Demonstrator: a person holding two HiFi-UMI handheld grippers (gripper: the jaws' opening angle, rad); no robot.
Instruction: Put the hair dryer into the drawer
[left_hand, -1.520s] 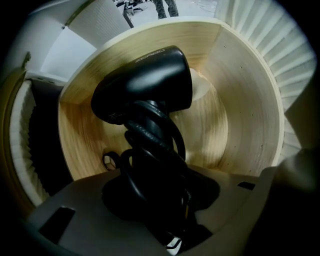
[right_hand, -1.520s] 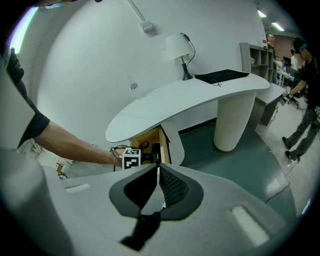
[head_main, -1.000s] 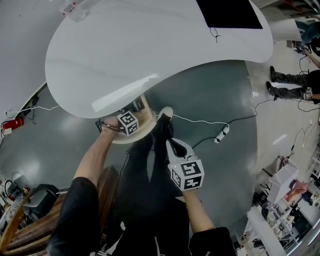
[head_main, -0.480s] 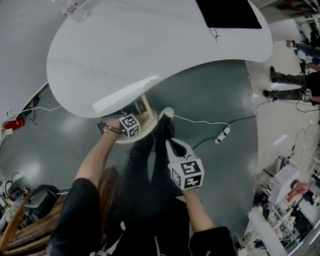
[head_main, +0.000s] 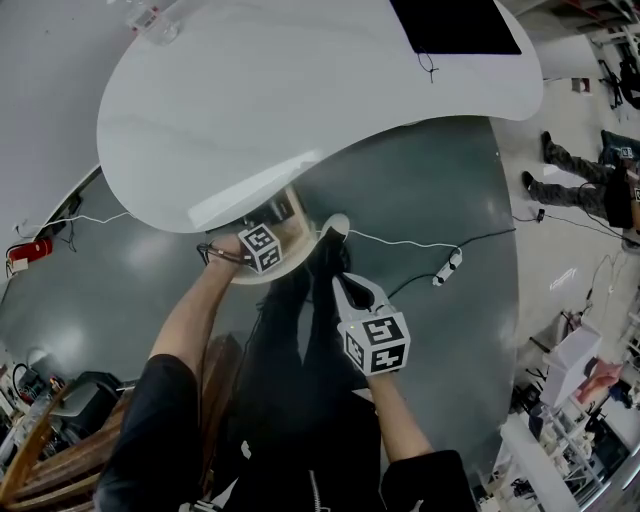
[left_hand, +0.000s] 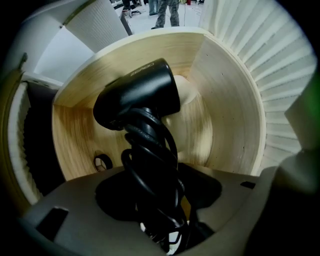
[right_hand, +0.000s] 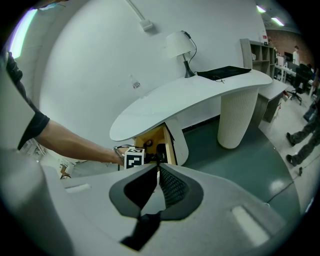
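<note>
The black hair dryer (left_hand: 140, 95), its cord wound round the handle, lies head-first inside the curved wooden drawer (left_hand: 225, 115) under the white table. My left gripper (left_hand: 157, 180) reaches down into the drawer. Its jaws are opening, and the handle stands between them with dark gaps on both sides. In the head view its marker cube (head_main: 262, 247) sits at the drawer's (head_main: 292, 212) mouth. My right gripper (head_main: 340, 285) hangs a little nearer to me over the floor, shut and empty (right_hand: 157, 167), and points at the drawer (right_hand: 150, 137).
The white curved table (head_main: 300, 100) overhangs the drawer and carries a dark pad (head_main: 455, 25) and a lamp (right_hand: 180, 45). A white cable and power strip (head_main: 445, 268) lie on the grey floor. A wooden chair (head_main: 60, 450) stands lower left. A person's legs (head_main: 570, 190) are far right.
My left gripper's cube has edged slightly right at the drawer mouth. The right gripper has stayed put. The person at far right has shifted.
</note>
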